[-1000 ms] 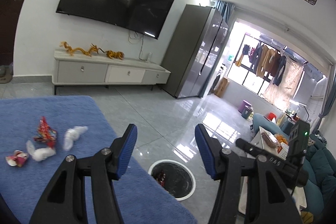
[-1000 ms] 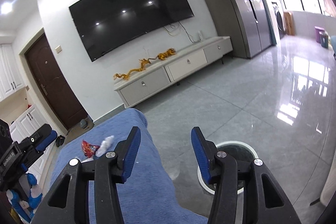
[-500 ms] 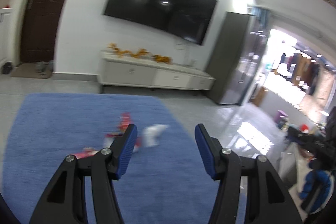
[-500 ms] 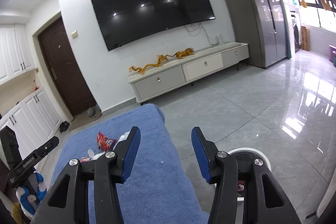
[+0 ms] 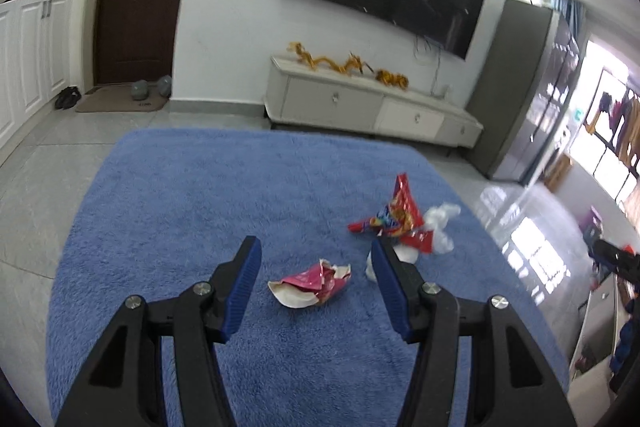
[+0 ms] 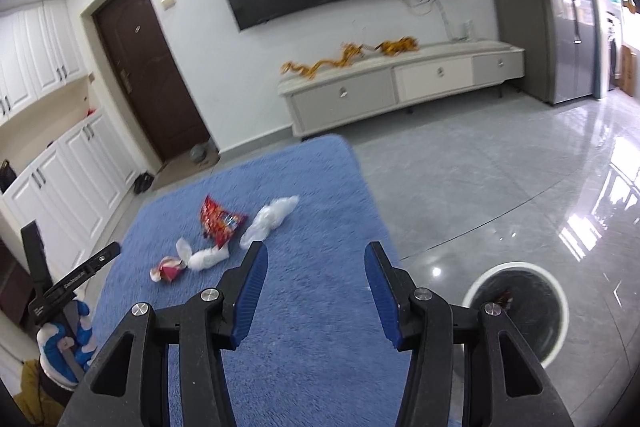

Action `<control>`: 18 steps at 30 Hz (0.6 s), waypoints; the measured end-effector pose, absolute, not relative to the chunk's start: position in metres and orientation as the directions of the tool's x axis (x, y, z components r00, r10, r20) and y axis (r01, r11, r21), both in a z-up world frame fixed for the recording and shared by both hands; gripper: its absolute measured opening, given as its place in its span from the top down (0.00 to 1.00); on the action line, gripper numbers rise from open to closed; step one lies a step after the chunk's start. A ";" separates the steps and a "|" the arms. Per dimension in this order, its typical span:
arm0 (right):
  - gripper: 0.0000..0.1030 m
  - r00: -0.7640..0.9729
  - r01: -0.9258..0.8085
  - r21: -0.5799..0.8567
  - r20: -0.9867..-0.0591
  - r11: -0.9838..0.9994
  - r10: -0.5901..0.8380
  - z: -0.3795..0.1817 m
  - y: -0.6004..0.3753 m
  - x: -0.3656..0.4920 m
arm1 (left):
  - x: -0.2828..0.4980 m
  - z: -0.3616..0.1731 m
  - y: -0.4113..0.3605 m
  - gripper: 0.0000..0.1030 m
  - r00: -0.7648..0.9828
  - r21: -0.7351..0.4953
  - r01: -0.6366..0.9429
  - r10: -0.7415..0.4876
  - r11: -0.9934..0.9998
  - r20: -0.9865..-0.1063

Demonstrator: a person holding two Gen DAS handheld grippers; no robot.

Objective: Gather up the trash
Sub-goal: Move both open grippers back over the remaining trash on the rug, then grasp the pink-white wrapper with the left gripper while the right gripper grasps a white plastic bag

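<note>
You are holding the left gripper (image 5: 316,269) with its blue-padded jaws spread wide and nothing between them, hovering above the shaggy blue rug (image 5: 180,211). The crumpled pink-and-white paper wrapper (image 5: 310,283) is lying on the rug framed in the gap between the two pads, slightly beyond the tips, its long axis running roughly across the gap from one pad toward the other. That is the relation to watch: the wrapper is sitting straight ahead and below, so the next move looks like a plain descent and a close, possibly with a slight wrist turn so that the pads are pinching across its narrower side.

Farther ahead and to the right, the red foil snack bag (image 5: 396,219) is standing half upright, with a crumpled clear plastic wad (image 5: 440,223) touching its far side and a white tissue wad (image 5: 404,255) partly hidden behind the right pad.

Your right gripper (image 6: 314,277) is likewise spread and carrying nothing, aimed over the rug's near edge. From its view the trash is lying well off to the left, while the round white-rimmed bin with a dark liner (image 6: 516,311) is standing on the grey tiles just to its right. So the left gripper is the nearer one to the wrapper, and the right is the nearer one to the bin.
</note>
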State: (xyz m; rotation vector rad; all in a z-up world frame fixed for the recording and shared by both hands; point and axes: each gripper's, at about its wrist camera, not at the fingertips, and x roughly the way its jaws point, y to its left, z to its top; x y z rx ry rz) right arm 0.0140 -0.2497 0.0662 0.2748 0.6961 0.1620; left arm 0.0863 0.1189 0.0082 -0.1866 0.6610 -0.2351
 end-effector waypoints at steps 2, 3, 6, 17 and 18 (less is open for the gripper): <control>0.53 0.726 -0.093 0.326 -0.625 0.941 0.288 0.057 -0.236 0.029 | 0.094 -0.002 0.112 0.46 0.739 -0.222 0.194 -0.291 0.956 -0.608; 0.53 0.712 -0.108 0.332 -0.631 0.937 0.306 0.052 -0.230 0.035 | 0.100 -0.007 0.107 0.46 0.726 -0.210 0.209 -0.296 0.955 -0.620; 0.53 0.662 -0.165 0.357 -0.651 0.919 0.372 0.038 -0.206 0.054 | 0.112 -0.017 0.098 0.46 0.699 -0.179 0.239 -0.297 0.954 -0.650; 0.52 0.506 -0.287 0.425 -0.694 0.858 0.513 -0.015 -0.127 0.118 | 0.138 -0.051 0.096 0.47 0.621 -0.224 0.268 -0.346 0.937 -0.703; 0.50 0.498 -0.291 0.426 -0.697 0.857 0.515 -0.019 -0.122 0.122 | 0.141 -0.053 0.098 0.47 0.611 -0.247 0.267 -0.362 0.932 -0.705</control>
